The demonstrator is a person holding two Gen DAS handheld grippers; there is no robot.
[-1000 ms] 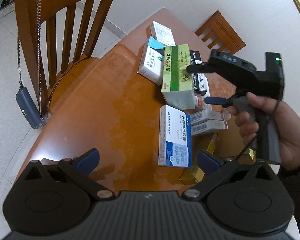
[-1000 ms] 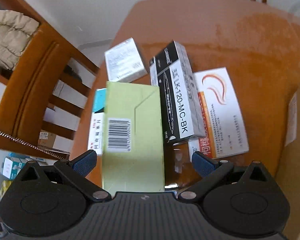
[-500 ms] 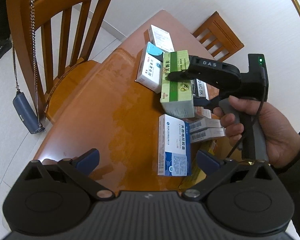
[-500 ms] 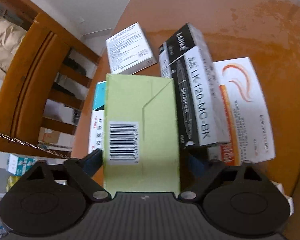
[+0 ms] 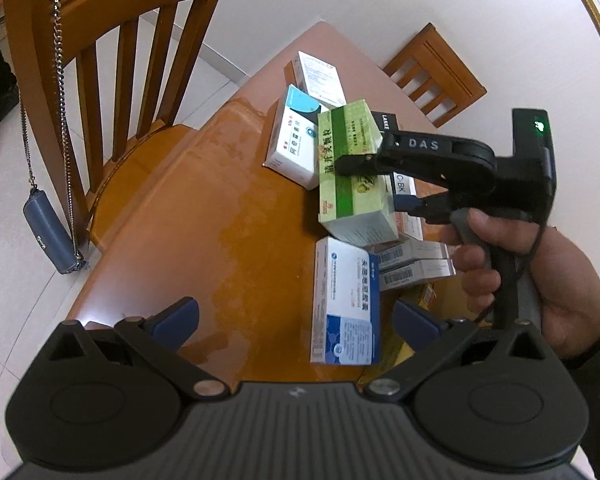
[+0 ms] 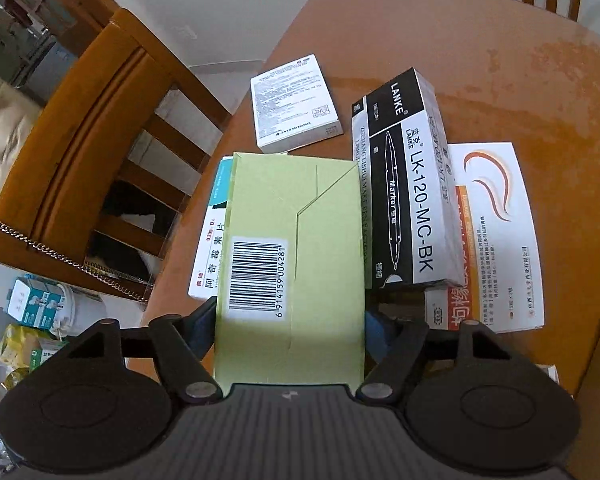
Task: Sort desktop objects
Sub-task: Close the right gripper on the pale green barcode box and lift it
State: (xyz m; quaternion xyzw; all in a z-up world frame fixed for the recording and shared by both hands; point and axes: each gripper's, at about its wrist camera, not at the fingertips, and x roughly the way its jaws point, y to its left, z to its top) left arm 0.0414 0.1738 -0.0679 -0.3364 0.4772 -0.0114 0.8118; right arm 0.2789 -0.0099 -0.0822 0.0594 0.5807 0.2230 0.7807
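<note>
right tongs just closing on green box, black marker box touching beside it

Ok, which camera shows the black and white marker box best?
The right wrist view: the black and white marker box lies fully visible, label readable, beside the light green carton. The left wrist view shows only slivers of it behind that carton and the right gripper.

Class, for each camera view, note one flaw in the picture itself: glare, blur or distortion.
Left wrist view: fisheye bends the wall edge, and glare whitens the table near the chair. Right wrist view: the left edge is blurred, though the green box barcode stays sharp.
</note>
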